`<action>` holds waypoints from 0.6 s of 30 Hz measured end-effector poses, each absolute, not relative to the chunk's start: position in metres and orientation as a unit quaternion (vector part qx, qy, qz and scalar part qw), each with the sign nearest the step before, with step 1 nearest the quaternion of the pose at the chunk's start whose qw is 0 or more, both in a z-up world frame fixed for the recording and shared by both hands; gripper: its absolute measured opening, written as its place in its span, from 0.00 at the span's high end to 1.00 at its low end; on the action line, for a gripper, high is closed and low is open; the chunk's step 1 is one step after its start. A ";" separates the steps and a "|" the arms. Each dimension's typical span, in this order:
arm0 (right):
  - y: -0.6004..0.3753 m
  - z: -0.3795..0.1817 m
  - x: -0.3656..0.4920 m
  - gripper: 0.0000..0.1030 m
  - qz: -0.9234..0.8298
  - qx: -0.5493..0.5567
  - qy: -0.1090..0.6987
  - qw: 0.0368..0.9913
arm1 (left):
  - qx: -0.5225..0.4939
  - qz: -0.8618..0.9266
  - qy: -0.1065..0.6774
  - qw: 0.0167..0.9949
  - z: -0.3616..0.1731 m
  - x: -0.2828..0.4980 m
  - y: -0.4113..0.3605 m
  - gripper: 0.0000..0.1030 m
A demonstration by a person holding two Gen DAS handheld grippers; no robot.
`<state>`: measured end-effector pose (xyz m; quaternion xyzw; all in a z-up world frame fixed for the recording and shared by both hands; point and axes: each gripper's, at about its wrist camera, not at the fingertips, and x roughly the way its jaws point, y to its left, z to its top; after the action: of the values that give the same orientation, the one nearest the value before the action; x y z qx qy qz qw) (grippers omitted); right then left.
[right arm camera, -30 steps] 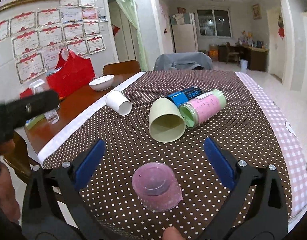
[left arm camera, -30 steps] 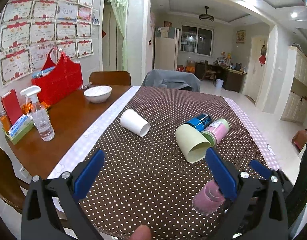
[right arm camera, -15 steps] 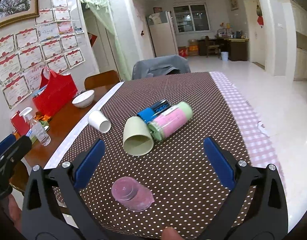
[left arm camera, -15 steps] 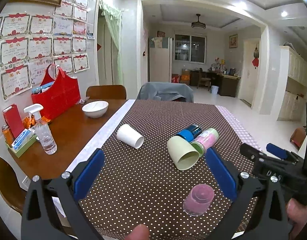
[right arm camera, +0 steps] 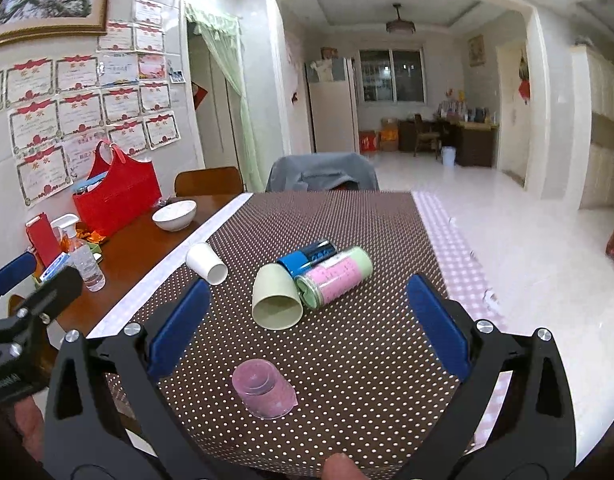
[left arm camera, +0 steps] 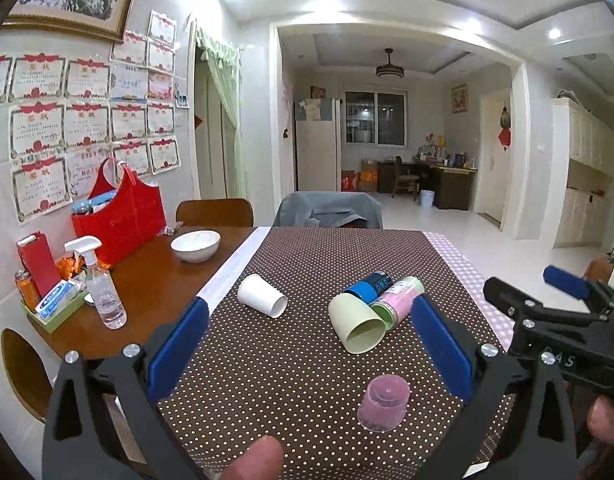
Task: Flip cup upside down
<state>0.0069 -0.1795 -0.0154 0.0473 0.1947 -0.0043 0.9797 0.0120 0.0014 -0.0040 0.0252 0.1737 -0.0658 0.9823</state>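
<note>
We note the pink cup (right arm camera: 263, 388) standing mouth-down near the desk's (right arm camera: 347, 360) front edge. Left tongs (left arm camera: 307, 344) and right tongs (right arm camera: 303, 326) both gape wide, gripping nothing.

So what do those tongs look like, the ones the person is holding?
Both match. The left tongs have black plastic arms with triangle-shaped holes, silver screws, and flat blue pads on the fingers. The right tongs look the same; seen from the left camera, their black body carries faint pale letters. No cables show. A bare thumb peeks in below, with no sleeve visible.
</note>
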 end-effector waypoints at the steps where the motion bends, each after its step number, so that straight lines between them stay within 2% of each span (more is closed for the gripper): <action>1: -0.179 -0.014 0.004 0.06 -0.005 0.045 0.192 0.980 | 0.026 -0.067 0.174 0.982 -0.004 0.009 0.002 0.04; 18: -0.169 -0.002 -0.036 0.06 -0.013 0.035 0.172 0.984 | 0.007 -0.069 0.148 0.987 0.006 -0.032 0.008 0.04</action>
<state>-0.0356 -0.1686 -0.0016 0.0345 0.1717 -0.0132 0.9845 -0.0320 0.0077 0.0055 0.0073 0.1476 -0.0688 0.9866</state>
